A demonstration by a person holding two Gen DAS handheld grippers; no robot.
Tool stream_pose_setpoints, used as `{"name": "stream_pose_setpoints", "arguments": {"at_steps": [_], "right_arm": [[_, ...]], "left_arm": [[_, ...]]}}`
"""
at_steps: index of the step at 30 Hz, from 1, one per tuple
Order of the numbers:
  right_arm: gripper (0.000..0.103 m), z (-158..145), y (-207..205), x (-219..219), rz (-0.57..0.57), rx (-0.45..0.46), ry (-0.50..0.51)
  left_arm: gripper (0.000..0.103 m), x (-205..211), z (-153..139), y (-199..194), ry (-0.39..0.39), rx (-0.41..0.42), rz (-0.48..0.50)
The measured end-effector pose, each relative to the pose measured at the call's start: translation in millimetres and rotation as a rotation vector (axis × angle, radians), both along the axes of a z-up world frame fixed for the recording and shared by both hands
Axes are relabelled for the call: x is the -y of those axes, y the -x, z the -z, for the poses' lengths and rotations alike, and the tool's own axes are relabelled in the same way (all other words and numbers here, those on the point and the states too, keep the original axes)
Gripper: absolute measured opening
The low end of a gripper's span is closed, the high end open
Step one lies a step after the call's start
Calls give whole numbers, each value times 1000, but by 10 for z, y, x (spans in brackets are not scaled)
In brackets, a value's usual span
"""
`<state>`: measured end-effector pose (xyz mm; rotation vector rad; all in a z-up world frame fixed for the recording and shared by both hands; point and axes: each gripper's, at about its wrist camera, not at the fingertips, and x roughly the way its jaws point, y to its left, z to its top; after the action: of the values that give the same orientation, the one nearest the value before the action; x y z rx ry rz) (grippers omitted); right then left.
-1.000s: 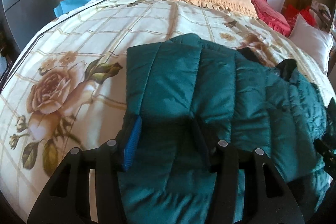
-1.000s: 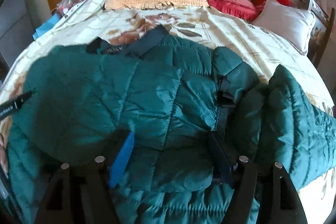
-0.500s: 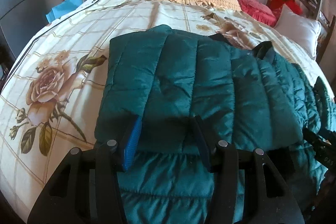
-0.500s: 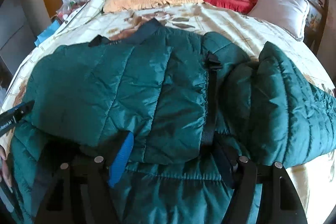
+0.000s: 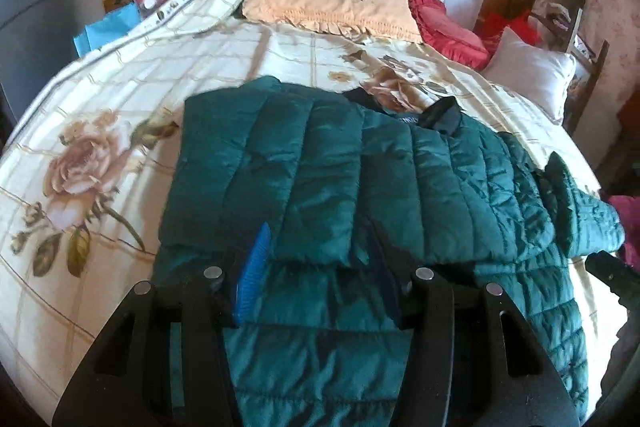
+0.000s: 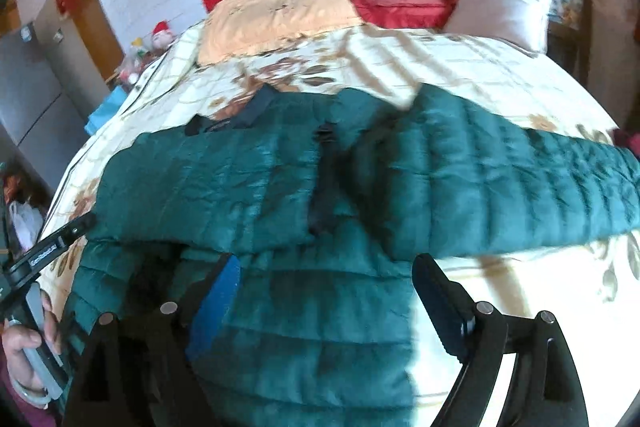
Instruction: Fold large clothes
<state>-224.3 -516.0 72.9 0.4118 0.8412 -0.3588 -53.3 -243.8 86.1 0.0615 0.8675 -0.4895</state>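
Green quilted jacket (image 5: 360, 187) lies spread on the bed (image 5: 100, 107), directly ahead of and beneath both tools. Left hand-held gripper (image 5: 316, 267) pinches the folded hem edge. Right hand-held gripper (image 6: 324, 291) is opening, jacket fabric between its jaws but no longer pressed. Judgement: release both evenly, lay the fold flat, then address the sleeve (image 6: 500, 187) beyond the right jaw.
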Motion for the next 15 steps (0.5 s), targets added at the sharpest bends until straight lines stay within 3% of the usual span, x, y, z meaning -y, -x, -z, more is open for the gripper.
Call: {"name": "stream_pose_setpoints", "arguments": {"at_steps": [3, 9, 15], "right_arm": [[86, 27, 174, 231, 57, -16, 7], [86, 74, 480, 709, 174, -25, 6], [86, 160, 749, 1162, 285, -43, 20]], "left_arm": [[50, -25, 85, -5, 25, -38, 2], [50, -32, 326, 2, -2, -84, -23], [50, -26, 378, 43, -10, -74, -15]]}}
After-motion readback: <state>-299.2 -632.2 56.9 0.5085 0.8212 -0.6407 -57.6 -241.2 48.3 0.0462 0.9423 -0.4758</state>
